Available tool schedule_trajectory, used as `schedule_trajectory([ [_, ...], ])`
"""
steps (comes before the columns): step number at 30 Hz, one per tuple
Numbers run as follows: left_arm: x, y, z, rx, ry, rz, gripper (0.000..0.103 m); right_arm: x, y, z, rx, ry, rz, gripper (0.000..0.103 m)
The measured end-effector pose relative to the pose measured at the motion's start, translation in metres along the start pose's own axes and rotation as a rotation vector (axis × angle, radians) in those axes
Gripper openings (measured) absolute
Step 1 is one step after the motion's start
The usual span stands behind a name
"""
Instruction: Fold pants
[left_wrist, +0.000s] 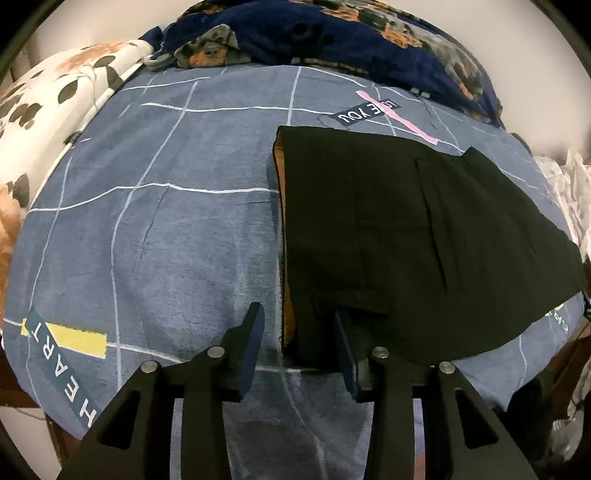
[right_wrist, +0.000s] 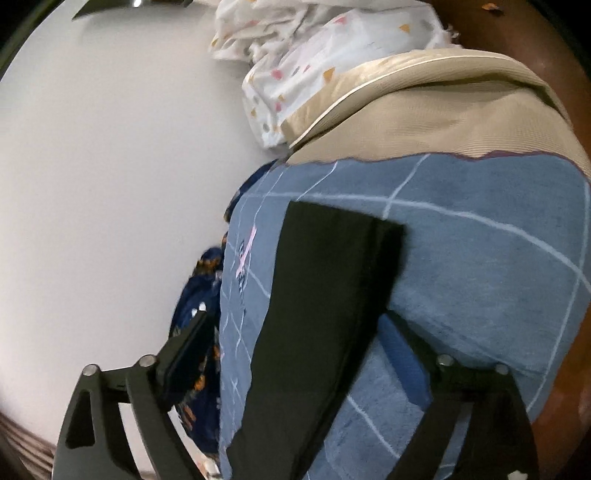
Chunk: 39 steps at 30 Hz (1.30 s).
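Black pants (left_wrist: 406, 236) lie folded flat on a blue grid-patterned bedsheet (left_wrist: 155, 221), with an orange lining showing along their left edge. My left gripper (left_wrist: 299, 332) is open at the pants' near left corner; its right finger (left_wrist: 345, 343) touches the cloth there, its left finger rests over bare sheet. In the right wrist view the pants (right_wrist: 317, 317) run as a long black strip between the fingers of my right gripper (right_wrist: 295, 339), which is open wide and hovers above them, tilted.
A dark blue dog-print blanket (left_wrist: 332, 37) is heaped at the far end. A white spotted pillow (left_wrist: 55, 85) lies at the left. White patterned cloth (right_wrist: 314, 55) and a beige mattress edge (right_wrist: 443, 110) lie beyond the sheet (right_wrist: 480, 258). The bed's near edge is close.
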<state>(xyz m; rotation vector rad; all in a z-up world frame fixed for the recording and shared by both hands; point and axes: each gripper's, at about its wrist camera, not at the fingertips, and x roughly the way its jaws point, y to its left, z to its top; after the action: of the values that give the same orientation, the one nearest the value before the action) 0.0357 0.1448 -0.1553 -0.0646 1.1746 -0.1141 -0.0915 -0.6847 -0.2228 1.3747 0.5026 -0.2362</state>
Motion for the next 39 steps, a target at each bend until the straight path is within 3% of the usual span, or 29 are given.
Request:
schedule_trajectory([
  [3, 0.001, 0.002, 0.000, -0.014, 0.003, -0.002, 0.043, 0.000, 0.002, -0.002, -0.033, 0.005, -0.006, 0.090],
  [10, 0.000, 0.000, 0.001, -0.001, 0.007, 0.007, 0.043, 0.018, 0.025, 0.011, -0.121, 0.049, -0.192, 0.083],
  [12, 0.000, 0.000, 0.001, -0.003, 0.006, 0.007, 0.044, 0.023, 0.028, 0.014, -0.133, 0.065, -0.228, 0.072],
  [14, 0.001, 0.001, 0.000, -0.012, 0.005, 0.006, 0.045, 0.025, 0.030, 0.015, -0.153, 0.082, -0.228, 0.034],
  [16, 0.000, 0.002, 0.000, -0.014, 0.005, 0.004, 0.046, 0.028, 0.031, 0.013, -0.196, 0.098, -0.268, 0.022],
  [18, 0.000, 0.002, 0.000, -0.009, 0.004, 0.006, 0.047, 0.033, 0.027, 0.011, -0.205, 0.123, -0.289, 0.022],
  [25, 0.000, 0.003, 0.001, -0.011, 0.007, 0.005, 0.048, 0.029, 0.007, 0.021, -0.023, 0.073, -0.154, 0.032],
  [27, 0.000, 0.003, 0.001, -0.014, 0.007, 0.003, 0.048, 0.032, 0.013, 0.021, -0.074, 0.075, -0.181, 0.031],
  [29, 0.001, 0.004, 0.000, -0.017, 0.007, 0.001, 0.048, 0.036, 0.023, 0.017, -0.155, 0.095, -0.266, 0.010],
  [34, 0.001, 0.004, 0.000, -0.017, 0.005, -0.001, 0.048, 0.024, 0.051, 0.001, -0.273, 0.056, -0.312, 0.008],
  [39, 0.000, 0.005, 0.000, -0.016, 0.008, -0.004, 0.049, 0.024, 0.109, -0.036, -0.461, 0.068, -0.271, 0.008],
])
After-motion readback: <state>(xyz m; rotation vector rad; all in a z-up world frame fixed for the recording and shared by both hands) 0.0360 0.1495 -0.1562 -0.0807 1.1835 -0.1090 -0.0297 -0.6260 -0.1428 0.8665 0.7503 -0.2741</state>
